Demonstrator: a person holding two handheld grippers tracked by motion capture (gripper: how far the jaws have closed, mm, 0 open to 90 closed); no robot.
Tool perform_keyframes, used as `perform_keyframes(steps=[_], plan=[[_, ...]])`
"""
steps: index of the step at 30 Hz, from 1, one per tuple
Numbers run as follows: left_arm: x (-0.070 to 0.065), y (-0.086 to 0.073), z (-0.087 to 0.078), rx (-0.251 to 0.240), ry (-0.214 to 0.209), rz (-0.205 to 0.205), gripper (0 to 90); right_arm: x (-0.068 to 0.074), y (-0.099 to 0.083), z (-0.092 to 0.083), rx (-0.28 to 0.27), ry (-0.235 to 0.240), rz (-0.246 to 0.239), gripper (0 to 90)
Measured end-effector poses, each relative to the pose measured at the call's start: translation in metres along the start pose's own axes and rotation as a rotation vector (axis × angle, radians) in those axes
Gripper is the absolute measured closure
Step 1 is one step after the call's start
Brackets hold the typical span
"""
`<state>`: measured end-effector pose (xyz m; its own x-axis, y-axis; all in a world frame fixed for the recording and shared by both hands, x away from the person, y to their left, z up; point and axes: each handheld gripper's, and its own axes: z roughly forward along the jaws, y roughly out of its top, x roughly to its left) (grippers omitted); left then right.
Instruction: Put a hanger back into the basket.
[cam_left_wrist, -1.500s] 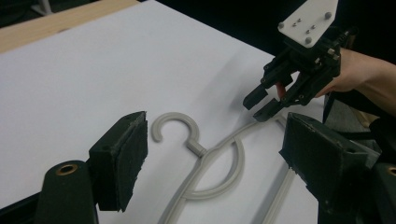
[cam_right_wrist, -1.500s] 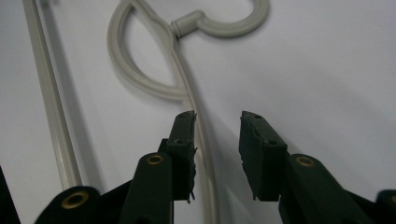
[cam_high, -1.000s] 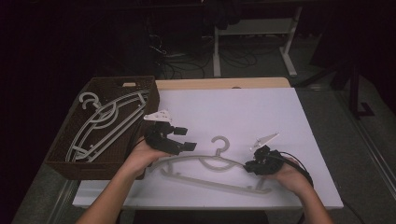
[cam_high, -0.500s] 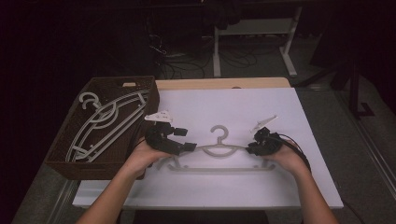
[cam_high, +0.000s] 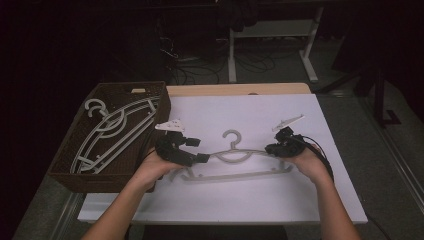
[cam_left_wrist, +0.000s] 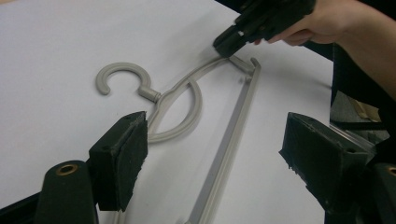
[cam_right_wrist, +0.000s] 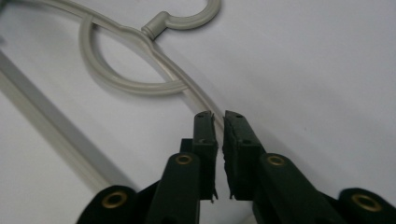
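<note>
White table (cam_high: 250, 200): right gripper (cam_high: 276, 148), jaws just closing, pinches the hanger (cam_high: 235, 159) arm; left gripper (cam_high: 200, 156) gapes wide over its other end.

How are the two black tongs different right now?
The left tongs stand wide open, with the grey hanger lying between their pads untouched; the right tongs have just been closing and are shut on that hanger's thin arm. In the high view the left tongs are at the hanger's left end, the right tongs at its right. Both are black, hand-held.
</note>
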<state>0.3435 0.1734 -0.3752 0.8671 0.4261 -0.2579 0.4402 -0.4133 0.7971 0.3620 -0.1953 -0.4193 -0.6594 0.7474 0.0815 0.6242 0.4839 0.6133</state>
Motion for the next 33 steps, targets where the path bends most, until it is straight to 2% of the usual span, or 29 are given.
perform_keyframes(steps=[5,13,21,29,33], plan=[[0.001,-0.003,0.003,0.007,0.002,-0.002,22.0,0.010,-0.012,-0.017,-0.025,-0.018,0.023,89.0],[0.002,-0.005,0.006,0.014,0.011,0.002,17.6,0.021,-0.034,-0.033,-0.034,-0.027,0.005,89.0],[0.003,-0.008,0.011,0.030,0.022,-0.002,13.8,0.019,-0.052,-0.027,0.001,-0.033,0.007,88.9],[0.005,-0.009,0.013,0.036,0.042,-0.005,13.5,0.018,-0.056,-0.019,0.034,-0.034,0.003,89.0],[0.006,-0.010,0.016,0.047,0.067,0.005,13.5,0.019,-0.057,-0.012,0.077,-0.039,-0.005,89.1]])
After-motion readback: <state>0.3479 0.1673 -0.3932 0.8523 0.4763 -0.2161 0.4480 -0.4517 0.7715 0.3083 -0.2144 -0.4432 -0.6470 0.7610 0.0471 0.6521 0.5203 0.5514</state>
